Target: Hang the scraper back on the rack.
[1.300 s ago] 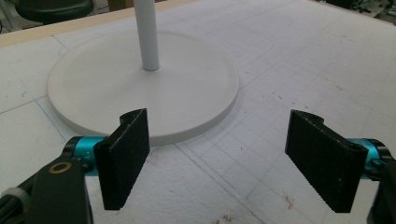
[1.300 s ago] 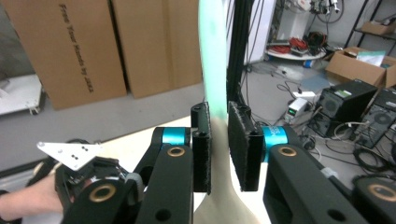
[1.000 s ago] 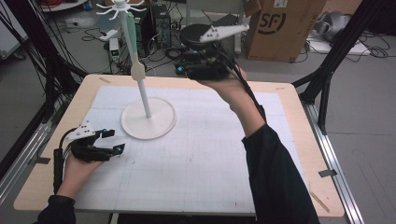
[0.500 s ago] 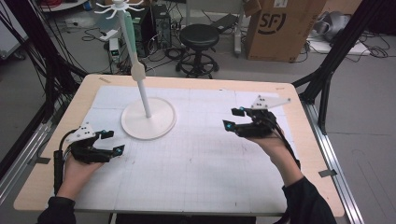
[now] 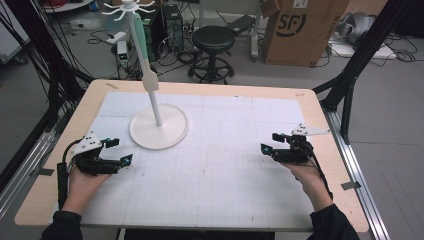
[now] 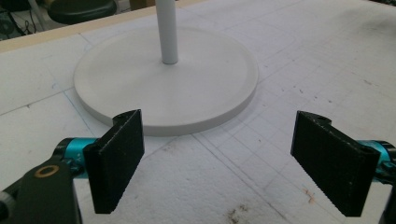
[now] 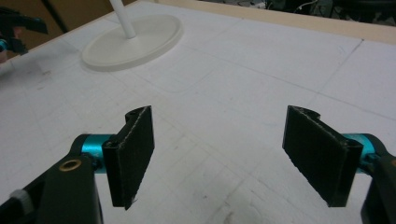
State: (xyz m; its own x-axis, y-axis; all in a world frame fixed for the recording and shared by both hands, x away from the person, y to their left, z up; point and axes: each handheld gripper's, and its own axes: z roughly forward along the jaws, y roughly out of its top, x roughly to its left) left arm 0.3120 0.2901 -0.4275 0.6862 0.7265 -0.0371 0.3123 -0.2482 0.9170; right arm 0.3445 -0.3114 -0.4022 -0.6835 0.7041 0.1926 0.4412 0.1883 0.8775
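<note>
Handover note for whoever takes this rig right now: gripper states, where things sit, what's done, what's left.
Left gripper: open, nothing between the jaws, resting low at the mat's left edge, pointing at the stand's base.
Right gripper: open, nothing held, low over the right side of the white mat.
White stand: upright on its round base, rear left of the mat, pole rising to a hooked top; neither gripper touches it.
Done: nothing visible as finished.
Left: likely any work on the stand; the left gripper is nearer to it.
</note>
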